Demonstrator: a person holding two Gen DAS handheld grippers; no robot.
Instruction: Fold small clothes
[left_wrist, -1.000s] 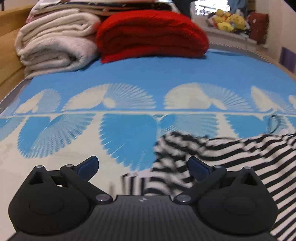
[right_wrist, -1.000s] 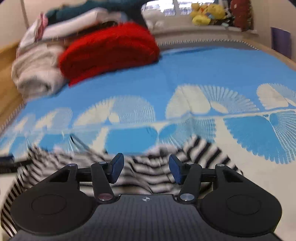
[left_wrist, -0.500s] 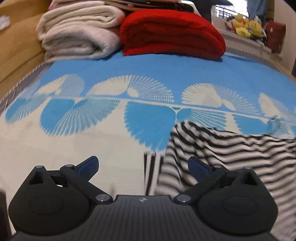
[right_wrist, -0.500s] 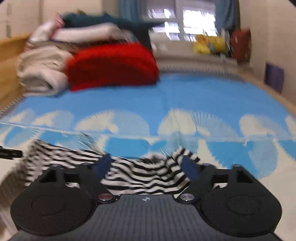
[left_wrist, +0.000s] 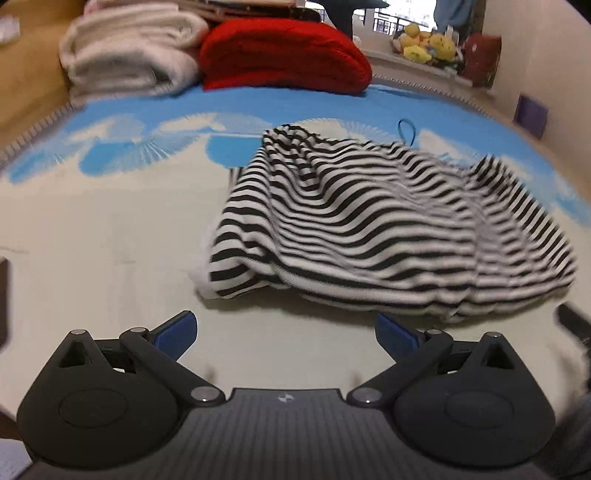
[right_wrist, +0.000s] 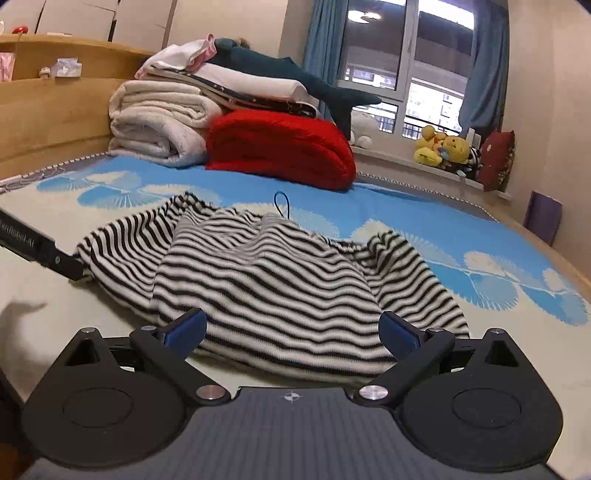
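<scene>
One marking only: pale lettering on my left gripper's long black bar (right_wrist: 38, 251), at the right wrist view's left edge. I cannot read it with certainty.

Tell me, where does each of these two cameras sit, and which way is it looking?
Left wrist: sits on the left gripper, looking down across the bed at the striped garment; its own open fingers show.
Right wrist: sits on the right gripper, facing the window; open fingers straddle the garment's near edge.
Shared: garment, red blanket, white blanket.
</scene>
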